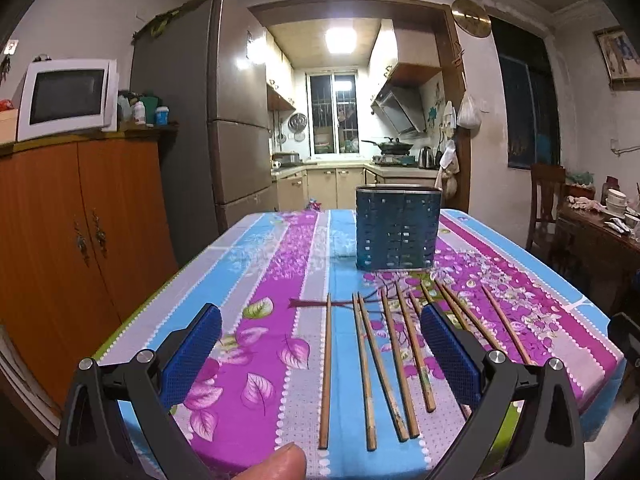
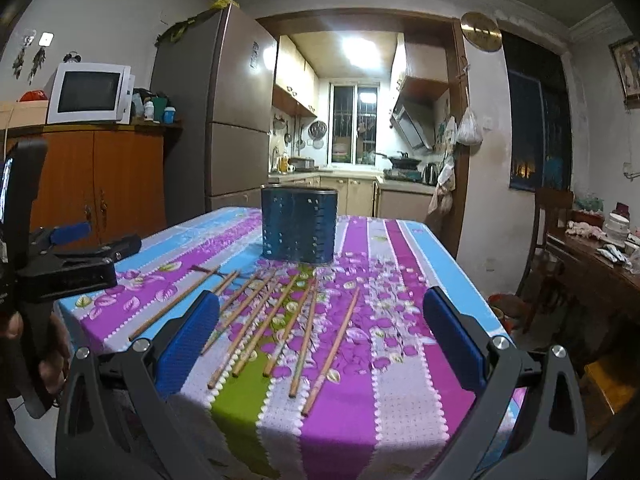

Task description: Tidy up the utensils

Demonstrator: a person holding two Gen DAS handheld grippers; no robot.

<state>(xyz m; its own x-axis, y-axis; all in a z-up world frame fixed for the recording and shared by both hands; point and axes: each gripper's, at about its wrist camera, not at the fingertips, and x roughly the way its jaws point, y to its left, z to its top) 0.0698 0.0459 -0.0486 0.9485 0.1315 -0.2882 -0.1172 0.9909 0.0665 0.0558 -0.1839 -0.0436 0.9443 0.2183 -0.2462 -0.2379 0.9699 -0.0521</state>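
Note:
Several wooden chopsticks (image 1: 384,356) lie side by side on the flowered tablecloth (image 1: 260,280), pointing toward a blue perforated utensil holder (image 1: 398,228) that stands upright behind them. My left gripper (image 1: 320,344) is open and empty, hovering above the near ends of the chopsticks. In the right wrist view the chopsticks (image 2: 276,320) fan out in front of the holder (image 2: 299,224). My right gripper (image 2: 320,340) is open and empty above the table's near edge. The left gripper's body (image 2: 72,256) shows at the left there.
An orange cabinet (image 1: 60,232) with a microwave (image 1: 66,98) stands left of the table, beside a tall fridge (image 1: 216,112). A wooden chair (image 1: 546,200) and a cluttered side table (image 1: 600,228) stand to the right. The kitchen doorway is behind the table.

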